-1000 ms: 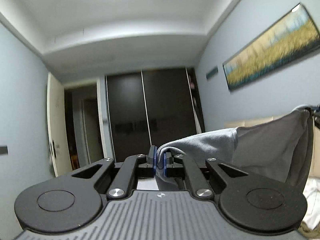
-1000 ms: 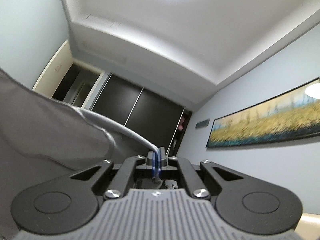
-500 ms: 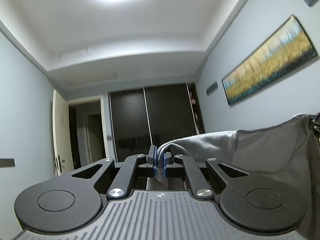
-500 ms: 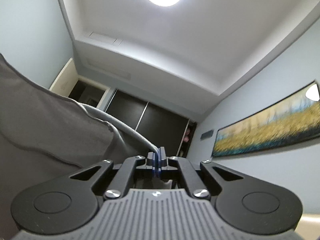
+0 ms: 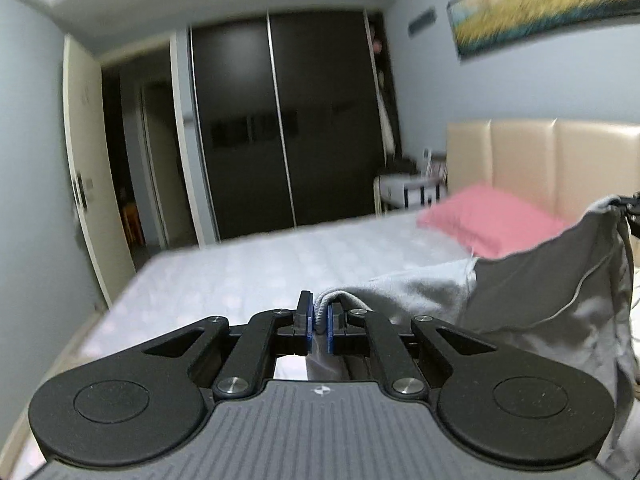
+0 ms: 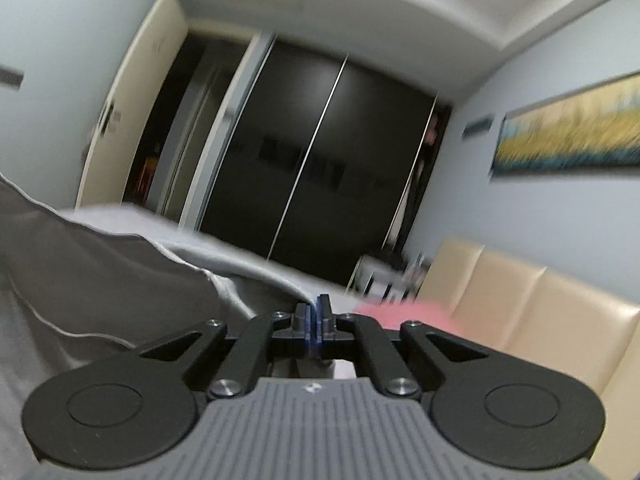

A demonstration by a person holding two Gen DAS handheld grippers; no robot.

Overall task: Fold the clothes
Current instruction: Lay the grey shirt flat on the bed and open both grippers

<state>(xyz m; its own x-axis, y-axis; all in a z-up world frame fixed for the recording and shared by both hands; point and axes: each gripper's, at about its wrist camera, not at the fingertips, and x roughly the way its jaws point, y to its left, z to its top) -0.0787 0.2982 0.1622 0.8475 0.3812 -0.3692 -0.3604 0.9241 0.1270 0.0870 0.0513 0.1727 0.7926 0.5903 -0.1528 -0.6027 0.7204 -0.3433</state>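
A: Bedroom w/ a bed [image 5: 256,272] up front, pale sheet, pink pillow [image 5: 486,220] by the beige headboard [image 5: 560,160]. Dark wardrobe [image 5: 288,128] on the far wall, a painting [image 5: 552,4] on the right wall. Where's the garment?

B: Grey garment [image 5: 540,292] hangs in the air btwn the two tongs, above the near part of the bed, not laid down yet. Looks like a top: light grey cloth w/ a darker panel and a seam line.

A: Left tongs [image 5: 318,322]?

B: Closed on a rolled edge of the garment; cloth bulges up btwn the blue pads and drops below them. From there it runs off to the right.

A: Right tongs [image 6: 316,322]?

B: Closed too. A thin edge of the garment [image 6: 100,280] comes in from the left and ends at the pads, so I'd say pinched, though the blur makes the contact hard to see.

A: Why hold it like that?

B: Prob. two edge points, one per side, so the cloth spreads wide and hangs w/o creasing. Both tongs point a bit down at the bed, so I'd judge the step is spreading it flat on the sheet before any fold.

A: Progress?

B: Early, imo. No fold visible. Bottom of the garment is out of view, so can't tell if it touches the bed.

A: Risks?

B: Thin pinch on the right could slip, and slack in the middle may bunch when it lands.
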